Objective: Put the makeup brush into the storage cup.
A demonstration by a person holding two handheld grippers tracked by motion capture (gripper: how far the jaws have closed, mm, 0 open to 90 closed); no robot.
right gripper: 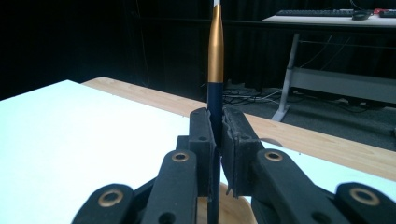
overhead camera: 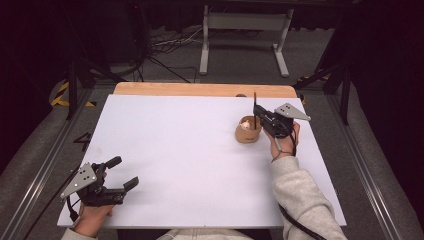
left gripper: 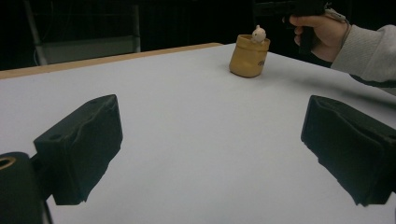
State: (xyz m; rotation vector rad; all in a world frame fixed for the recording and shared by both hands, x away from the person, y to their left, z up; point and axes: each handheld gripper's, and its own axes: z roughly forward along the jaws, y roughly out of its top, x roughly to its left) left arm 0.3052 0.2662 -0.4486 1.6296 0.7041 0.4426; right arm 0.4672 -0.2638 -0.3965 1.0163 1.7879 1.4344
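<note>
A tan wooden cup (overhead camera: 248,131) stands on the white tabletop (overhead camera: 190,150) at the right, with a small pale figure (left gripper: 258,33) poking out of it. My right gripper (overhead camera: 258,113) hovers just above the cup, shut on a thin pen (right gripper: 215,60) with a dark blue shaft and a gold section. The pen (overhead camera: 254,106) stands upright with its lower end down over the cup's mouth (right gripper: 233,205). My left gripper (overhead camera: 125,172) rests low at the near left corner, open, with nothing between its pads (left gripper: 88,140). From there the cup (left gripper: 249,56) sits far off.
A bare wooden strip (overhead camera: 200,89) runs along the table's far edge. Beyond it stand a white desk frame (overhead camera: 245,30) and loose cables on the floor (overhead camera: 165,47). Metal rails (overhead camera: 45,150) flank both sides of the table.
</note>
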